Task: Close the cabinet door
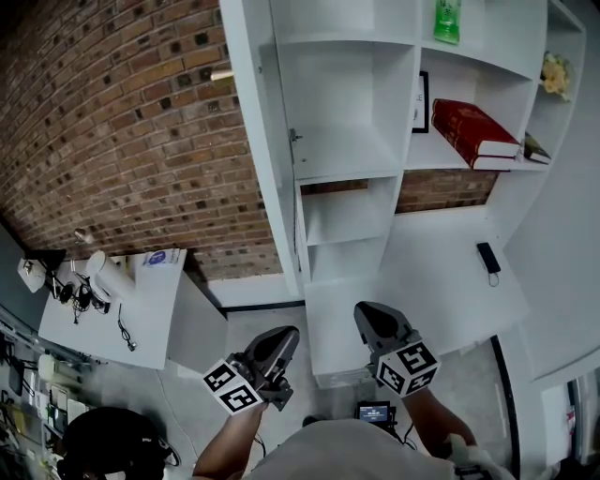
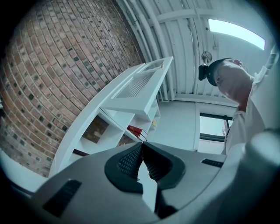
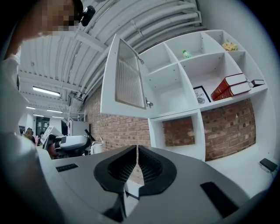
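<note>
White cabinet door (image 3: 127, 76) stands swung open at the upper left of a shelf unit (image 3: 197, 131) on a brick wall (image 3: 122, 129), while left tongs (image 2: 142, 146) and right tongs (image 3: 137, 148), both pressed together and empty, hover well apart from it.

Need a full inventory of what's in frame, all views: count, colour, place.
shelf unit: one, white, against the brick wall
cabinet door: one, white with ribbed panel, swung open at the unit's upper left
brick wall: one, red-brown, behind and left of the unit
books: two, red, leaning in the second-row right compartment
framed picture: one, black frame, left of the books
bottle: one, green, top-row middle compartment
yellow item: one, top right compartment, too small to identify
black device: one, on the white ledge below the books
side table: one, white, left of the unit, with cables and small items
left gripper: grey, shut, empty
right gripper: grey, shut, empty
</note>
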Demonstrator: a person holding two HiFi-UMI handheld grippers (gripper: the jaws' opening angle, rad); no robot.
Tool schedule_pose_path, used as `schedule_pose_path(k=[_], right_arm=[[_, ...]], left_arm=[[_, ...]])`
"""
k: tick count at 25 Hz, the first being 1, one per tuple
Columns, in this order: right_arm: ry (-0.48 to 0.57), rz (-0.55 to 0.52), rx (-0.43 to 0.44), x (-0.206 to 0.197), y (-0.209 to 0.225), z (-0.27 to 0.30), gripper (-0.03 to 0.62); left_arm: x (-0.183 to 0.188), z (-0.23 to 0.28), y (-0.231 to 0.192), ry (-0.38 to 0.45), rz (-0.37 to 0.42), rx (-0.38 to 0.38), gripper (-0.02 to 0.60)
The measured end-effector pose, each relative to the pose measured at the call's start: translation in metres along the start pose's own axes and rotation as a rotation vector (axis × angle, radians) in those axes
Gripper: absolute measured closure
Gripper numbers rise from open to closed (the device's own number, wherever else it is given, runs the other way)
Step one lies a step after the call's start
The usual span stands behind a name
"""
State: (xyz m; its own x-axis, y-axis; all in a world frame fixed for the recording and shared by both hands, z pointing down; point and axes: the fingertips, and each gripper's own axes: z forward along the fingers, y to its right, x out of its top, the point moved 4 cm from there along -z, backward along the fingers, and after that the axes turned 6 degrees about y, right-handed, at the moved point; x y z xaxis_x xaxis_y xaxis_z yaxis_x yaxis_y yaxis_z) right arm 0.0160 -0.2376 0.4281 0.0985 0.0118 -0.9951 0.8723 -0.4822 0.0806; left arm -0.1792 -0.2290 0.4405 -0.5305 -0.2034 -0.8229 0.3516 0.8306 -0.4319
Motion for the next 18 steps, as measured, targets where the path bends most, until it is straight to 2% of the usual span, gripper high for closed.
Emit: schedule_pose_path(k=[11,18], right_arm=[[0.026,-0.126,0.073,0.031,0.012,0.004,0.563],[0.102,-0.233,0.110,0.075,0.007,0.017,0.563]], left_arm=[[0.028,0.024,-0.001,0.040,0.087,-0.013,0.574],[0.069,0.035,-0.004,0.067,0.176,-0.042,0.574]])
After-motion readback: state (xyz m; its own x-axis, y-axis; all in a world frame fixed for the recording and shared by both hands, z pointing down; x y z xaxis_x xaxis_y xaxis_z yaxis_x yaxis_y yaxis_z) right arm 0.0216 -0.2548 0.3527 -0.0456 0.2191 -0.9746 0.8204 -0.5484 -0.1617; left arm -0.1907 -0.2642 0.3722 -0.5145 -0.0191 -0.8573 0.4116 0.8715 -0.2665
